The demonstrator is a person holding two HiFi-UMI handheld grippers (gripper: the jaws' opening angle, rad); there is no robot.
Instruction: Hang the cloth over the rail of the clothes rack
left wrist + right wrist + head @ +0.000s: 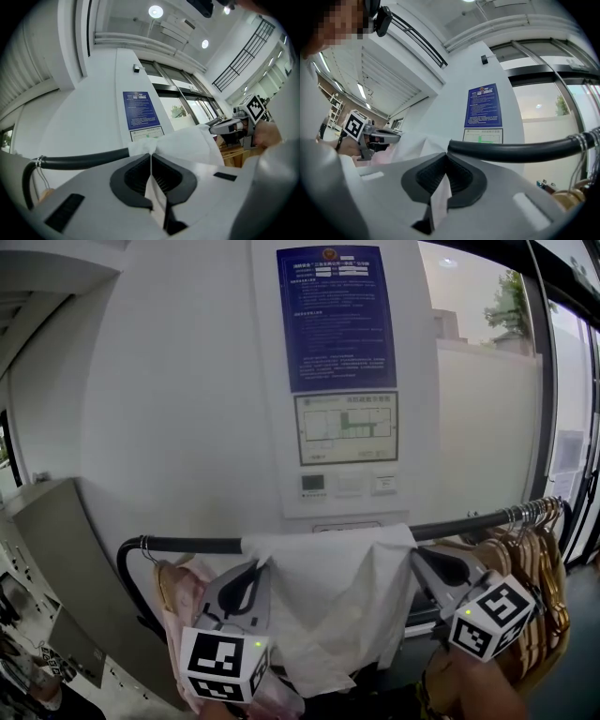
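Cloth (328,601), white and thin, lies draped over the black rail (192,545) of the clothes rack in the lower middle of the head view, its folds hanging down below the bar. The left gripper (260,565) meets the cloth's upper left corner right at the rail, and the right gripper (418,556) meets its upper right corner. In the left gripper view the jaws are pressed together with a strip of the white fabric pinched between them, and the rail runs in from the left edge of the frame to the bunched cloth just above the jaw tips. In the right gripper view the jaws are likewise closed on a fold of the cloth, with the rail crossing just above their tips toward the right edge. Wooden hangers (536,559) crowd the rail at the right of the head view, and a pink garment (183,601) hangs at lower left. A blue notice (336,315) is fixed to the wall above.
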